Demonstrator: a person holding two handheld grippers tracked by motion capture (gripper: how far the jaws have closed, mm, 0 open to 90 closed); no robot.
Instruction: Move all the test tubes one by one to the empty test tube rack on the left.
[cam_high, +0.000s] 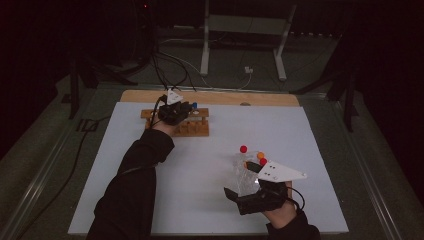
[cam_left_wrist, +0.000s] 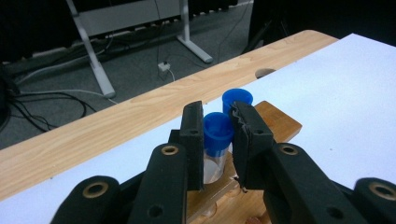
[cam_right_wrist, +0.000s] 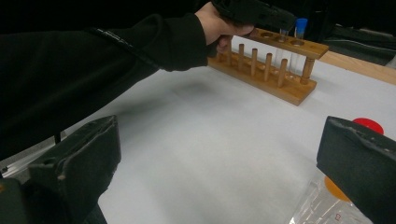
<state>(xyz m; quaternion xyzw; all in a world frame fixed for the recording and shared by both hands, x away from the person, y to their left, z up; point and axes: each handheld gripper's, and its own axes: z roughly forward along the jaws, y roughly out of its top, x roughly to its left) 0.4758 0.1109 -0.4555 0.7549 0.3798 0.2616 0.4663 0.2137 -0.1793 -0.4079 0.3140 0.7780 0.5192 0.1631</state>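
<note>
The left gripper (cam_left_wrist: 218, 135) pinches a blue-capped tube (cam_left_wrist: 217, 135) that stands in the wooden rack (cam_high: 192, 127) at the far side of the white sheet (cam_high: 200, 165), jaws pressed against its cap (a second blue-capped tube (cam_left_wrist: 237, 100) stands just behind). The right gripper (cam_right_wrist: 219, 163) hangs with jaws spread wide, holding nothing, just beside a clear bag of tubes (cam_high: 246, 175). The small red print on the bag is too blurred to read.

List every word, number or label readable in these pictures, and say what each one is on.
No text reads clearly anywhere.
A small red mark on the clear plastic bag by the right gripper: too small and blurred to read.
The blue-capped tubes and the wooden rack bear no visible lettering.
</note>
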